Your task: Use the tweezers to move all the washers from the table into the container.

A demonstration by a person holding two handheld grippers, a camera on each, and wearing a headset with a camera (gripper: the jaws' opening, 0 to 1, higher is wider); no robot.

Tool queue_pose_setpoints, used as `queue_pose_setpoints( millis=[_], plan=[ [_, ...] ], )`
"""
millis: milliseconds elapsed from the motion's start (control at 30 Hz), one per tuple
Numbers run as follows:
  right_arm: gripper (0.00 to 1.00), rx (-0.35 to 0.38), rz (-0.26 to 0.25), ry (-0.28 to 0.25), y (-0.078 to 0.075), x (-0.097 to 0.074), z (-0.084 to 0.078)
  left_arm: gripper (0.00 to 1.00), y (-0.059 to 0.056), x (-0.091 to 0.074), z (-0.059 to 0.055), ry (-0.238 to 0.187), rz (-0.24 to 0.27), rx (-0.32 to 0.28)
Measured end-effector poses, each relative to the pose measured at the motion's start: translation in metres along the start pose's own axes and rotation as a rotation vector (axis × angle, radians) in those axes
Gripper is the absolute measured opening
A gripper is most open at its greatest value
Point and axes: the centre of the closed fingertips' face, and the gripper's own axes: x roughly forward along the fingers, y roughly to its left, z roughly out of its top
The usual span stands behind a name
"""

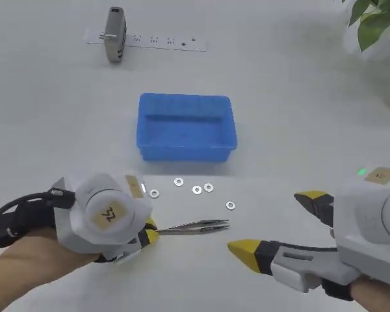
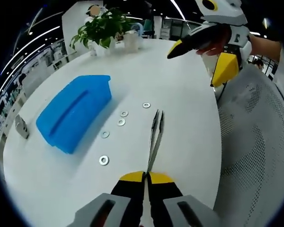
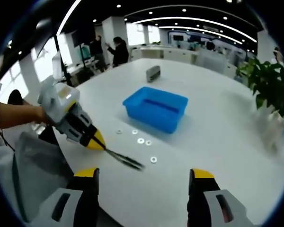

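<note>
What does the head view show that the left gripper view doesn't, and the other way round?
Head view's extra: the white power strip. Left gripper view's extra: a grey mesh surface, likely a chair, and the office behind. Shared: the blue container, five washers, the tweezers in the left gripper, and the open right gripper.

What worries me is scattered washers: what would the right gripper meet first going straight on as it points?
Probably the tips of the tweezers, held in the left gripper, which lie ahead between the open jaws of the right gripper. The nearest washer lies just beyond, then the blue container. Depth unclear.
</note>
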Motion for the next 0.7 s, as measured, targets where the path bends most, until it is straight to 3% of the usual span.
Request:
queue_pose_setpoints(
  millis=[133,333,533,567,700],
  plan=[
    [0.73,-0.051,0.029,0.000,0.006,0.003,0.004,0.00,-0.008,-0.003,0.004,0.001,-0.013,0.026],
    [0.67,-0.138,0.058,-0.013,0.016,0.006,0.014,0.00,-0.017,-0.021,0.021,-0.019,-0.022,0.017],
    [0.57,-0.212,0.113,0.003,0.034,0.014,0.014,0.00,-0.020,-0.049,0.042,-0.094,0.010,0.021],
    [0.51,-0.219,0.121,0.009,0.037,0.016,0.013,0.00,-0.021,-0.052,0.045,-0.103,0.010,0.019],
    [0.38,-0.254,0.215,0.054,0.058,0.031,0.005,0.00,-0.024,-0.066,0.054,-0.126,0.019,0.017]
  ],
)
